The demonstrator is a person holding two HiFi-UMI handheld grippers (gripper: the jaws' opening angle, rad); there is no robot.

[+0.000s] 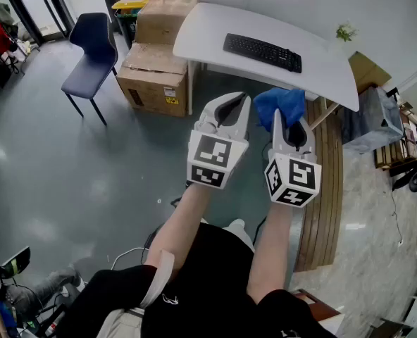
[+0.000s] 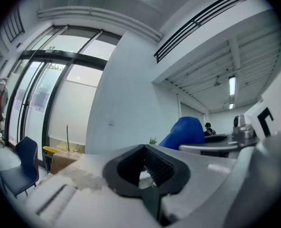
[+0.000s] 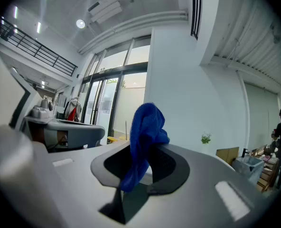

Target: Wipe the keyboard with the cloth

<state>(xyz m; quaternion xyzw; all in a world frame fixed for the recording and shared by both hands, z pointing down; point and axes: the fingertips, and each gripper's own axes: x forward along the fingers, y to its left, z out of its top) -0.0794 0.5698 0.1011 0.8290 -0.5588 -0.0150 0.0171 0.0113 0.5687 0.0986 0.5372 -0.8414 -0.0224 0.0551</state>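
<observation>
The black keyboard (image 1: 261,51) lies on a white table (image 1: 208,30) at the far side of the room, well ahead of both grippers. I hold both grippers side by side in the air above the grey floor, short of the table. My right gripper (image 1: 291,122) is shut on a blue cloth (image 1: 279,104), which bunches up out of its jaws (image 3: 145,132). My left gripper (image 1: 231,101) is shut with nothing in it (image 2: 147,172). From the left gripper view the blue cloth (image 2: 185,132) shows to the right.
Stacked cardboard boxes (image 1: 156,69) stand against the table's left end, and a blue chair (image 1: 92,48) is farther left. A slatted wooden bench (image 1: 325,182) runs along the right. A small plant (image 1: 346,32) sits at the table's far right corner.
</observation>
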